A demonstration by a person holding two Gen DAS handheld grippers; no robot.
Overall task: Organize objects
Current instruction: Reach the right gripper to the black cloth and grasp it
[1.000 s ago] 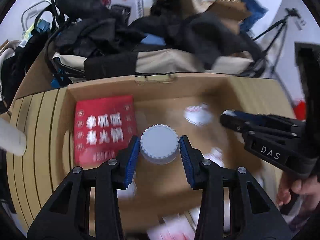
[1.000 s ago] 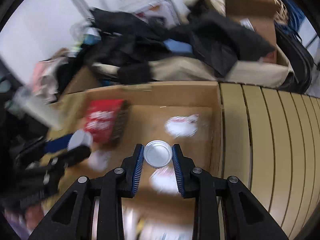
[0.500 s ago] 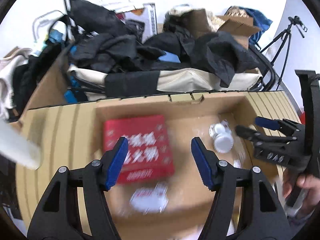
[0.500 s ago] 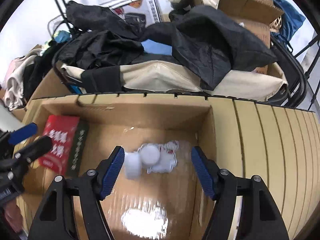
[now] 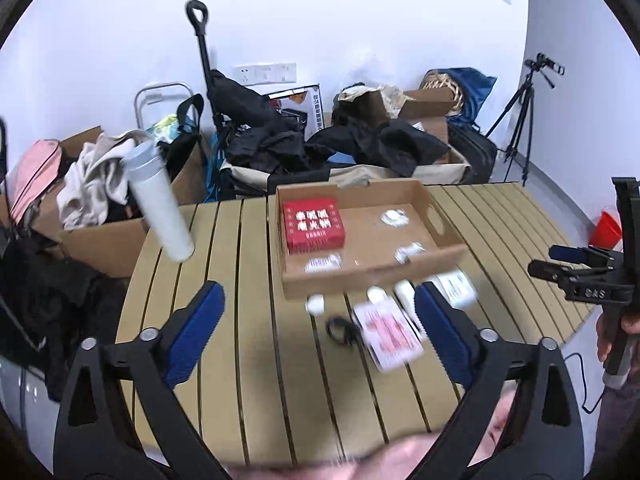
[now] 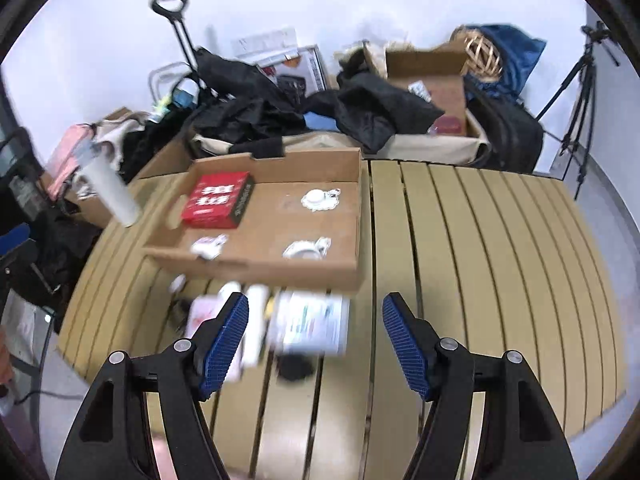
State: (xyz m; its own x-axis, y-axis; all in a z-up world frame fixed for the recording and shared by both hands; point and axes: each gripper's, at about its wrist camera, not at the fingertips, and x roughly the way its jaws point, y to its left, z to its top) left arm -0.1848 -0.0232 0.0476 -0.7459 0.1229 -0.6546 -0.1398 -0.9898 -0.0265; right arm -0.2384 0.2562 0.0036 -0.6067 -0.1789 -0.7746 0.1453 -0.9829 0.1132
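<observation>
Both our grippers, left gripper (image 5: 319,324) and right gripper (image 6: 315,340), hang spread wide and empty above the slatted table (image 6: 480,264); loose packets (image 6: 308,324) lie just near of the cardboard tray (image 6: 256,264), ahead-left of the right, which seems nearer

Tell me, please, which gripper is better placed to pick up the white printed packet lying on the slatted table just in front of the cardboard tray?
Probably the right gripper: open, empty, with the white printed packet just ahead.
</observation>
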